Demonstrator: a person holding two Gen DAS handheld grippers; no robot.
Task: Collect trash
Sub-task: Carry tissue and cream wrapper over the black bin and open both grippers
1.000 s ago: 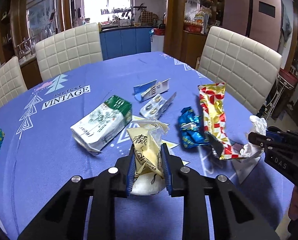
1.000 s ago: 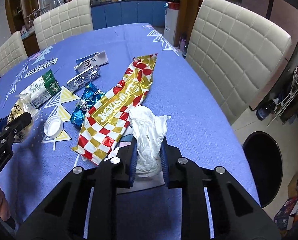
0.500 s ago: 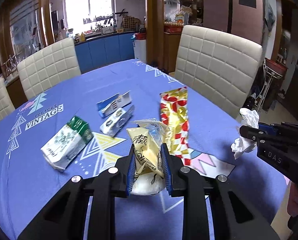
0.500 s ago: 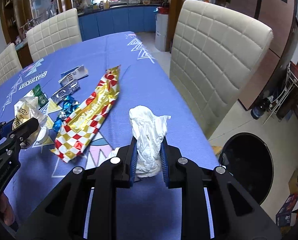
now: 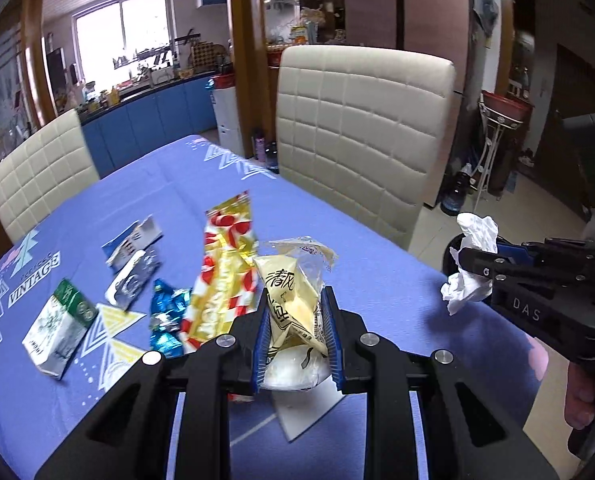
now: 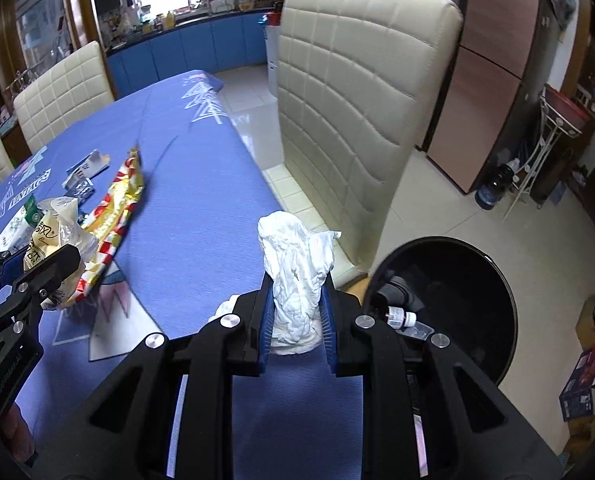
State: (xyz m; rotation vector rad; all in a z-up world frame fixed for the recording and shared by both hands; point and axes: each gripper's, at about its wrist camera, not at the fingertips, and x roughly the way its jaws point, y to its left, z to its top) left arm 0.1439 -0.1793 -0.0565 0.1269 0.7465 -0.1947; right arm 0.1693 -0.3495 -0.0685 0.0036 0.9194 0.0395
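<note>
My left gripper [image 5: 296,340] is shut on a yellow plastic wrapper [image 5: 293,300] with black characters, held above the blue tablecloth [image 5: 137,200]. My right gripper [image 6: 296,320] is shut on a crumpled white tissue [image 6: 297,264], near the table's right edge. A black round trash bin [image 6: 457,300] stands on the floor just right of the tissue, with a small bottle inside. In the left wrist view the right gripper [image 5: 473,276] shows with the tissue [image 5: 471,264] past the table edge. Still on the cloth: a red-gold wrapper [image 5: 225,276], a blue foil wrapper [image 5: 165,320], a green-white carton [image 5: 59,328], and blister packs [image 5: 131,284].
A cream padded chair [image 6: 357,100] stands at the table's right side, close behind the bin. Another cream chair [image 5: 37,176] is at the far side. A white paper [image 5: 309,404] lies under my left gripper. Boxes [image 6: 581,392] sit on the floor at the right.
Both grippers have swung to the right with their loads. The bin has come fully into the right wrist view, and the right gripper now hangs near the table's edge.
</note>
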